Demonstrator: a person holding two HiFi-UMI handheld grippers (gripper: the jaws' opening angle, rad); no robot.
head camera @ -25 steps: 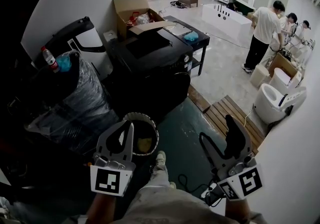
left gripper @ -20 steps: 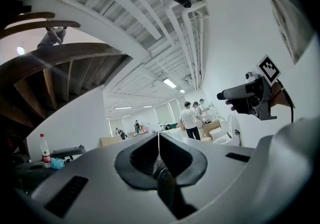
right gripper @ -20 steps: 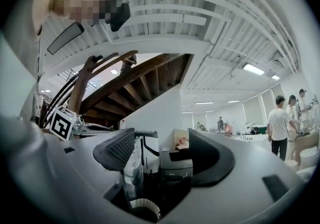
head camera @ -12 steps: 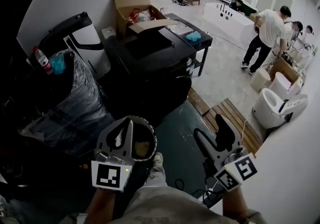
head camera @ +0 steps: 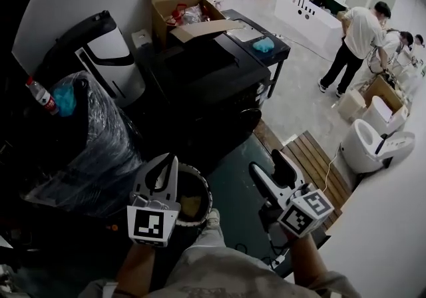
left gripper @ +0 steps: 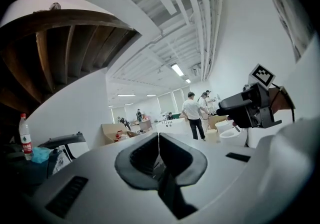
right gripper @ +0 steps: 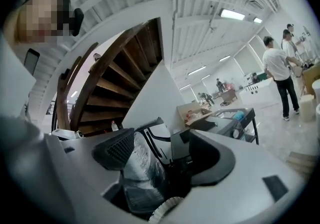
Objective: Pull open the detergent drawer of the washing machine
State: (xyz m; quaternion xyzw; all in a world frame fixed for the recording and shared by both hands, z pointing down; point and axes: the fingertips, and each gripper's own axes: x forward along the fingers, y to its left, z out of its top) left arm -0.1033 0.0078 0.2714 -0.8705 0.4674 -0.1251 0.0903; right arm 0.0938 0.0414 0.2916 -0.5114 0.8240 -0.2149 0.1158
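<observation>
The black washing machine (head camera: 206, 80) stands in the middle of the head view, a round door on its front; I cannot make out its detergent drawer. Both grippers hang in the air short of it, touching nothing. My left gripper (head camera: 162, 165) is at the lower left over a bin, its pads (left gripper: 150, 153) meeting in a thin line, shut and empty (left gripper: 159, 140). My right gripper (head camera: 269, 169) is at the lower right, open, with nothing between its fingers (right gripper: 162, 149). In the right gripper view the machine (right gripper: 207, 125) lies ahead.
A plastic-wrapped bundle (head camera: 86, 137) with a bottle (head camera: 40, 96) fills the left. A white-rimmed bin (head camera: 200, 187) stands by my foot. Behind the machine are a cardboard box (head camera: 180, 0) and a black table (head camera: 266, 57). Wooden slats (head camera: 313, 157), toilets (head camera: 369, 147) and people (head camera: 353, 44) are on the right.
The right gripper has rolled and shifted left and up in the head view. The washing machine has come nearer and lower in the picture. The left gripper stays shut.
</observation>
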